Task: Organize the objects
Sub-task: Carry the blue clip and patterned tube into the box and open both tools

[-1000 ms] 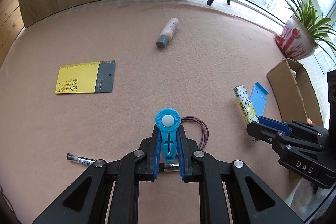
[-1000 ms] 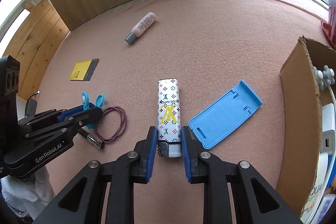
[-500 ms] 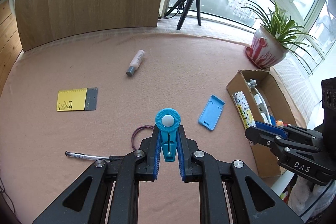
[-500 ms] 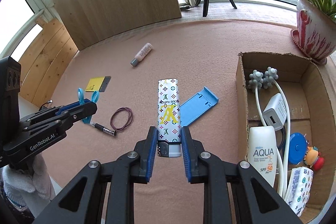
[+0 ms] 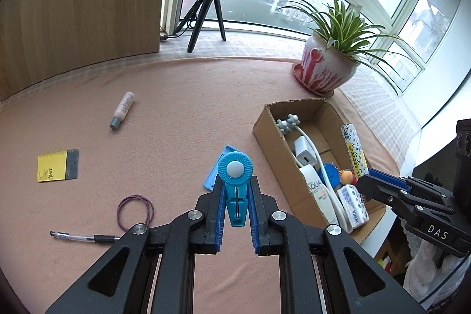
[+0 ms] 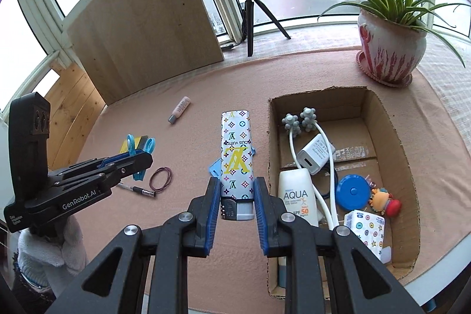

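1. Ruler [image 5: 58, 165], pen [image 5: 84, 237], hair tie [image 5: 135, 211] and small bottle [image 5: 122, 111] are seen lying flat and well apart on the pink mat [image 5: 176, 108], left of the box; judged not yet sorted.
2. Left gripper [image 5: 235, 205] is clamped on a blue clip [image 5: 235, 187], pinched at its lower end so the round head stands clear above the fingertips. It is held above the mat, approx. over the blue phone stand [image 5: 212, 177], which is partly covered by it.
3. Right gripper [image 6: 238, 205] is clenched on a patterned lighter [image 6: 237, 158], gripped near the metal-capped end, w/ the body projecting forward. It is held just left of the cardboard box [image 6: 394, 143]; judged ready for drop-in.
4. Box is set at the mat's right edge, near the plant pot [image 6: 391, 49]. Inside are seen: sunscreen tube [image 6: 297, 200], charger [image 6: 313, 155], tape measure [image 6: 353, 192], toy figure [image 6: 385, 200], tissue pack [image 6: 365, 228].
5. Hidden / unclear:
   - Pad contact on the clip's far side is not visible.
   - Lower end of sunscreen tube is covered by the right gripper's arm.
   - Box near corner is cut off in both views.
   - Only a gloved hand [image 6: 50, 252] of the person is visible.
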{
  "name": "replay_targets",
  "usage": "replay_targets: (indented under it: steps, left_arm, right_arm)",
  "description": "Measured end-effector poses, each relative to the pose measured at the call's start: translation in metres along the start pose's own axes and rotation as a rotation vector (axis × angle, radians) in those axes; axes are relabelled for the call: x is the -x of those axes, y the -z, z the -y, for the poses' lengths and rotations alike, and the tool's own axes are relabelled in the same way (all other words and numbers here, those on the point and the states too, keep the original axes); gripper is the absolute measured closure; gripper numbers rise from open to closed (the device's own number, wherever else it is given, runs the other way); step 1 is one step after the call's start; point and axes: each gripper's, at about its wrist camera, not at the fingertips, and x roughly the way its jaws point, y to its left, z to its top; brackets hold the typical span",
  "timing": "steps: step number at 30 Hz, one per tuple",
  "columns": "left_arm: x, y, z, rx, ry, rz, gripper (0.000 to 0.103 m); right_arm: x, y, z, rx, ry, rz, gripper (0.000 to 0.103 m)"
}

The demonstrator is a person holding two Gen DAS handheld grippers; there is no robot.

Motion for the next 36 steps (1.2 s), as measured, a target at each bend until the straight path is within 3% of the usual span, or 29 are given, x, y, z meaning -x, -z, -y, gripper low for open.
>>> replay_targets:
  steps: [13,27,28,30,31,32,34,36]
  left_arm:
    - [-0.066,-0.029,0.081,-0.09,0.111,-0.062,0.088]
    - [-0.113,-0.047,0.129,-0.096,0.14,-0.086,0.088]
    - [-0.111,-0.048,0.128,-0.083,0.141,-0.075,0.086]
    - [-0.11,-0.051,0.125,-0.062,0.157,-0.078,0.065]
    - [-0.108,-0.052,0.123,-0.057,0.159,-0.069,0.052]
    - [-0.105,-0.052,0.122,-0.059,0.15,-0.056,0.051]
    - [-0.101,-0.051,0.119,-0.066,0.135,-0.05,0.051]
    - [-0.097,-0.051,0.114,-0.058,0.13,-0.05,0.051]
  right_arm:
    - [0.031,0.026,0.092,-0.162,0.15,0.013,0.082]
    - [0.023,0.041,0.12,-0.189,0.145,-0.025,0.082]
    - [0.022,0.041,0.12,-0.187,0.144,-0.026,0.082]
    - [0.022,0.04,0.12,-0.186,0.146,-0.017,0.082]
    - [0.023,0.039,0.12,-0.187,0.151,-0.014,0.076]
    - [0.022,0.039,0.12,-0.186,0.157,-0.023,0.063]
    - [0.024,0.037,0.118,-0.185,0.156,-0.021,0.05]
    - [0.027,0.036,0.115,-0.176,0.149,0.001,0.05]
